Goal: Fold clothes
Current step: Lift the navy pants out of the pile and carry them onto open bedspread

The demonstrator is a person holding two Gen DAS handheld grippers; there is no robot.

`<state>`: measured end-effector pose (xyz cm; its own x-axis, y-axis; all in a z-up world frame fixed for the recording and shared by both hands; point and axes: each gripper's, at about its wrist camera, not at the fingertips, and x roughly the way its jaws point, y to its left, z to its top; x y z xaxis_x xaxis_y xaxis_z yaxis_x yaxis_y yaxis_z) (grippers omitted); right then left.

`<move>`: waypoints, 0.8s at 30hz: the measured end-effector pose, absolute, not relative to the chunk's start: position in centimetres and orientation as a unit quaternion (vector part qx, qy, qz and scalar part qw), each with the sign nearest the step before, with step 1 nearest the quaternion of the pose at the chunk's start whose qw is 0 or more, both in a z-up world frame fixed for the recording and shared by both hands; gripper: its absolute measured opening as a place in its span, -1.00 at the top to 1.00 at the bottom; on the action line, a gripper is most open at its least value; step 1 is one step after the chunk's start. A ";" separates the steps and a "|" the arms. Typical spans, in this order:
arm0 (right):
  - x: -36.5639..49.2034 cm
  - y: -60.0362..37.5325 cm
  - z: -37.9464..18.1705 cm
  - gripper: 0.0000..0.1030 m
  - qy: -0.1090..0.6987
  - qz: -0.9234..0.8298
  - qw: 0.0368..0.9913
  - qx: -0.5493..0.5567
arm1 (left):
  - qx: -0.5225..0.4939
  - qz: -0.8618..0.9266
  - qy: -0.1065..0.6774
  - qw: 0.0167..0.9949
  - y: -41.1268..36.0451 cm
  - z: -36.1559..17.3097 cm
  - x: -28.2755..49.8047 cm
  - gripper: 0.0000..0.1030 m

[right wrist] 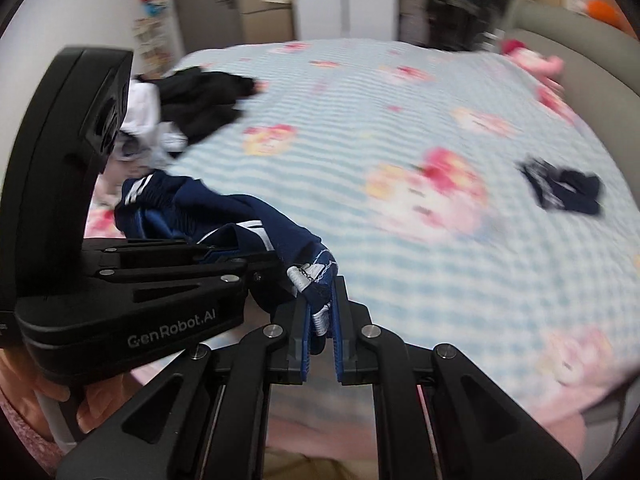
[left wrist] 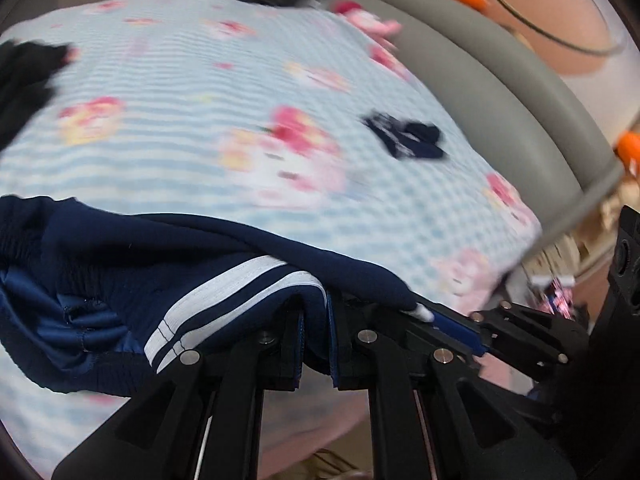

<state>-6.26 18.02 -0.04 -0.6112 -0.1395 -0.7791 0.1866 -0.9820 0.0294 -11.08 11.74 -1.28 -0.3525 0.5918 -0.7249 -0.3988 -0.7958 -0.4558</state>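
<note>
Left gripper (left wrist: pixel 316 320) fingers clamped on navy garment (left wrist: pixel 120 272) with white stripes — right gripper (right wrist: pixel 322 320) fingers pinch its other edge. Garment hangs above the checked bedspread (right wrist: pixel 400 120); dark clothes pile (right wrist: pixel 200 100) lies at bed's far side.

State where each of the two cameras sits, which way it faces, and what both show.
Left wrist: on the left gripper, facing down over the bed; the right gripper shows beside it.
Right wrist: on the right gripper, facing across the bed; left gripper and hand show.
Shared: navy shorts, folded navy garment, grey headboard.
</note>
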 end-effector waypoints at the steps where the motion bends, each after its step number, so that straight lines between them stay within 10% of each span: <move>1: -6.0 19.6 -0.1 0.85 0.017 -0.898 0.081 0.431 | -0.479 0.817 -0.088 0.310 13.5 -1.0 -10.9 0.85; 7: -5.1 27.7 -0.8 0.82 -0.038 -0.900 0.028 0.432 | -0.495 0.808 -0.073 0.310 18.4 -1.2 -11.5 0.75; 10: -5.6 28.5 -1.9 0.71 -0.046 -0.894 0.020 0.444 | -0.508 0.800 -0.093 0.306 16.8 -2.1 -10.9 0.29; 24: -4.9 27.0 -2.8 0.41 -0.053 -0.900 0.026 0.432 | -0.475 0.844 -0.177 0.175 3.5 -5.4 -9.3 0.26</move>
